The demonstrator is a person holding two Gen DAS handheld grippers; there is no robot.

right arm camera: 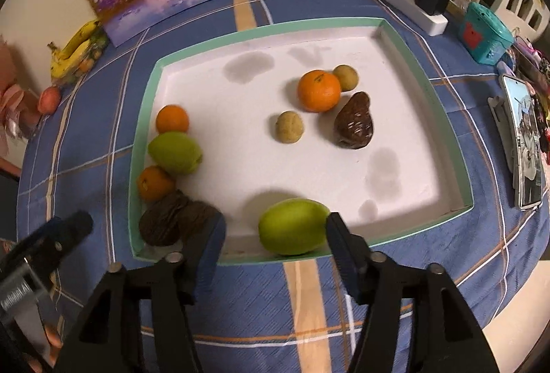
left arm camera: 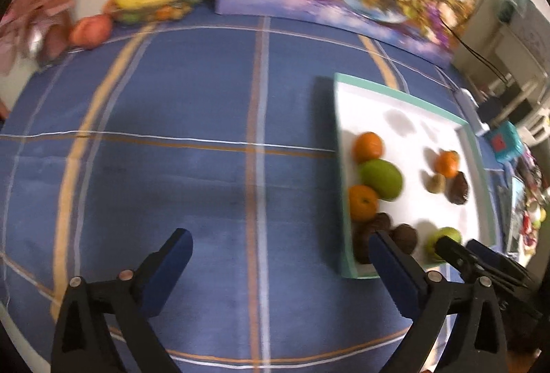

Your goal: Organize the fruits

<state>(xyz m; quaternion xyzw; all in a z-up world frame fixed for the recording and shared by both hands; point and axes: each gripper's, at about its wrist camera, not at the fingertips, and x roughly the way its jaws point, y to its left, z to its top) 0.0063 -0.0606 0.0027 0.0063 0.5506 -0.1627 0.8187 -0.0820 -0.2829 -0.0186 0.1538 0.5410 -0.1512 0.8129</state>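
The right gripper (right arm camera: 275, 237) stands part open over the near edge of the white tray (right arm camera: 457, 146) — a green mango (right arm camera: 292, 226) lies between its fingers, close against the right one, clear of the left. To its left, along the tray's side wall, two brown fruits (right arm camera: 172, 222), two oranges (right arm camera: 154, 182) and a second green mango (right arm camera: 175, 152) line up. The left gripper (left arm camera: 280, 247) gapes wide and empty over the blue checked tablecloth (left arm camera: 172, 167) — the tray sits just to its right.
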